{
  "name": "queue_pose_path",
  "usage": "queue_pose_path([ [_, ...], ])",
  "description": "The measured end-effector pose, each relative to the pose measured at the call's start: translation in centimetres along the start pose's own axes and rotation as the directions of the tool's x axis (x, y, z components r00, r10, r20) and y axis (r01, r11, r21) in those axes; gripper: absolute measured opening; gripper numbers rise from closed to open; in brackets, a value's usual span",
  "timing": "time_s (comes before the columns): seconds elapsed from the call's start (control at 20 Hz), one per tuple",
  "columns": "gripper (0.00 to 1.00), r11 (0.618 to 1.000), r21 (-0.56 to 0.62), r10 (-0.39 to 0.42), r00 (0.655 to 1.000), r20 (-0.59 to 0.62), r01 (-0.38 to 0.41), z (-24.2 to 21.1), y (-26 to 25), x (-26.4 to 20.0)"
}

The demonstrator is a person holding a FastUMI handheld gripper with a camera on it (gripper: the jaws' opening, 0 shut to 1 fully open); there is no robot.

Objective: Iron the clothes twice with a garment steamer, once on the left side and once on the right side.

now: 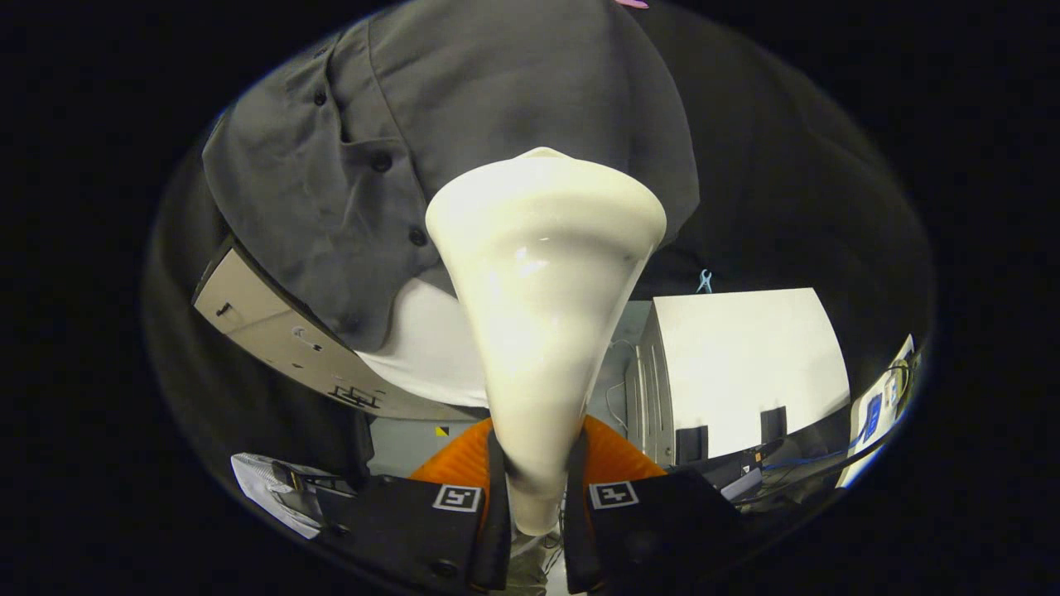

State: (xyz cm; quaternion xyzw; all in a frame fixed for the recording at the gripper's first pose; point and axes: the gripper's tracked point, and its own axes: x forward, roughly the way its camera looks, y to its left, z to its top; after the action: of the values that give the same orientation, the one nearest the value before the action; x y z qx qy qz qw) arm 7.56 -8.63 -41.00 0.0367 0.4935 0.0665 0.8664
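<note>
steamer (542,314): cream, handle clamped between both fingers of gripper (537,497), head against grey shirt (464,149) hanging just ahead, right of the button placket. step judged: a pass in hand. next: steady stroke along fabric, head kept close.

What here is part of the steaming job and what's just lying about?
Part of the job:
- garment steamer, clamped between the gripper fingers
- grey shirt, hanging just beyond the steamer head

Lying about:
- white box
- cables
- blue clip
- white board
</note>
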Motion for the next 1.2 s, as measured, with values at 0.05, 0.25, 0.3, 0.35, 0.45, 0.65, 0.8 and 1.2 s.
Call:
queue_pose_path([
  [0.05, 0.33, 1.000, 0.007, -0.006, 1.000, 0.027, 0.006, 0.9, 1.0, -1.2],
  [0.25, 0.34, 1.000, -0.005, 0.001, 0.991, 0.134, -0.001, 4.7, 6.3, -5.9],
  [0.3, 0.33, 1.000, -0.008, 0.003, 0.986, 0.166, -0.002, 5.8, 7.6, -7.0],
  [0.35, 0.34, 1.000, -0.012, 0.004, 0.980, 0.201, -0.001, 7.0, 9.0, -8.3],
  [0.45, 0.34, 1.000, -0.020, 0.004, 0.961, 0.275, 0.002, 9.8, 12.0, -11.3],
  [0.65, 0.33, 0.999, -0.041, 0.014, 0.906, 0.422, 0.004, 15.5, 18.2, -18.5],
  [0.8, 0.33, 0.997, -0.071, 0.022, 0.852, 0.523, 0.017, 19.3, 22.3, -24.3],
  [1.2, 0.33, 0.992, -0.119, 0.056, 0.725, 0.687, 0.036, 17.4, 26.1, -35.3],
])
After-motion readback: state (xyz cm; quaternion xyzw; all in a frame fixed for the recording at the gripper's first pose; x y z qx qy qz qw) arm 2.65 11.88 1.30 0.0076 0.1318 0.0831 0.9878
